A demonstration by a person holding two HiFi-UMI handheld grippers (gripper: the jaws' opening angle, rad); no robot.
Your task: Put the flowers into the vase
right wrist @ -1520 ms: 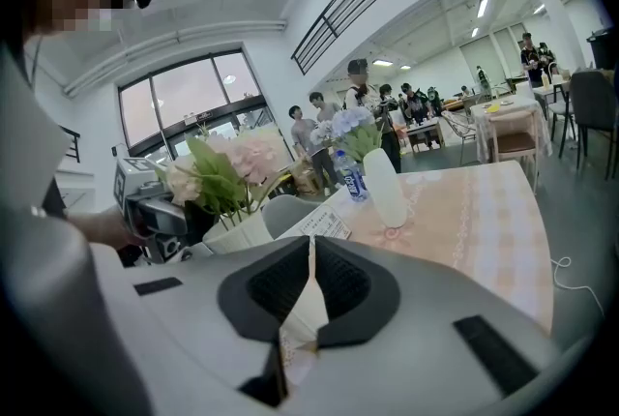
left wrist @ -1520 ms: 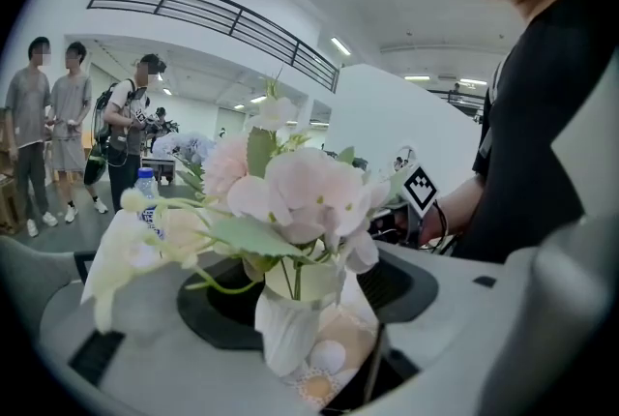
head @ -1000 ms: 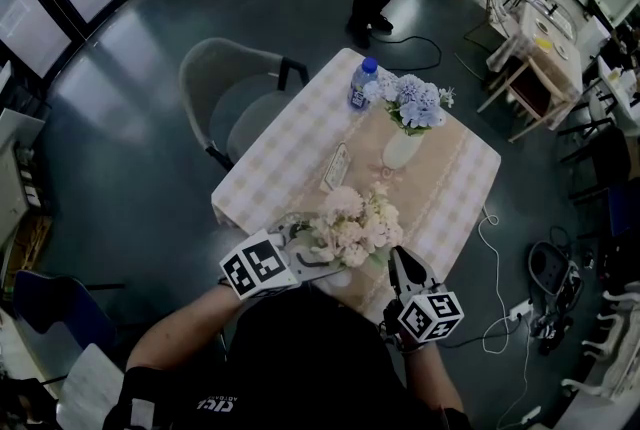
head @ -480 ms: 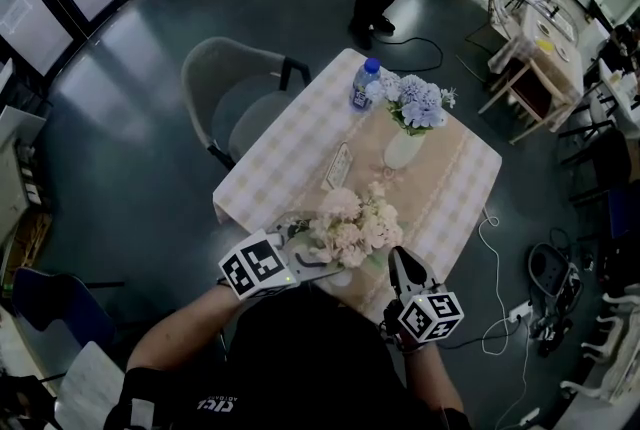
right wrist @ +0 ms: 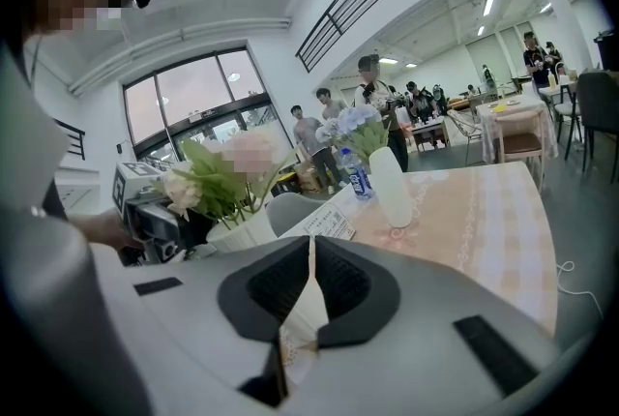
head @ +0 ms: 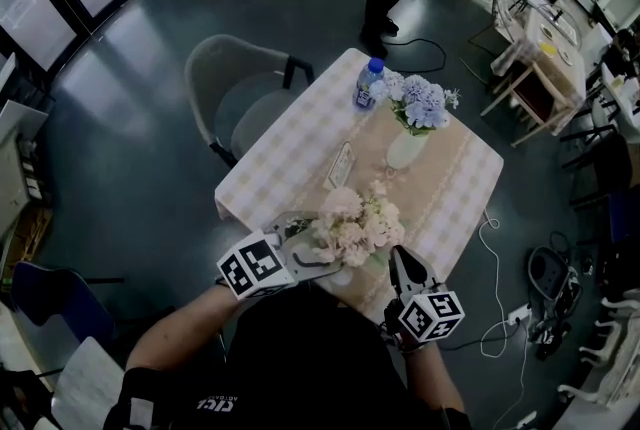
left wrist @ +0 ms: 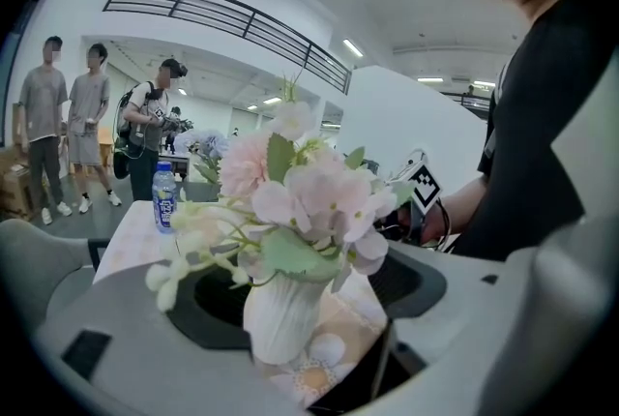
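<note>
Two grippers are at the 6 o'clock edge of the counter [head: 290, 148], and only one of them is near the task's things. The left gripper [left wrist: 305, 298] has its jaws spread as wide as they go. They have just been opening, and the white vase [left wrist: 282, 317] stands between them with a gap on each side, so the pads do not press on it. The right gripper [right wrist: 309, 254], at about 4 o'clock from that vase in the head view, has its jaws together with nothing between them.

Inside the vase are the pink flowers [left wrist: 309, 196]. Their stems go down into its mouth and the heads spread above the rim. The vase stands upright on the counter.

Farther out, at 1 o'clock from this bouquet, a second vase [head: 405, 148] holds blue flowers [head: 418, 103]. A water bottle [head: 367, 84] stands at 11 o'clock of that vase, and a small card [head: 340, 165] lies between the two vases. A chair [head: 235, 98] stands off the counter at 10 o'clock.

I see no loose flower on the counter. I judge that the placing is done and the vase is released. What is left is only to draw the left gripper back without knocking the vase.
</note>
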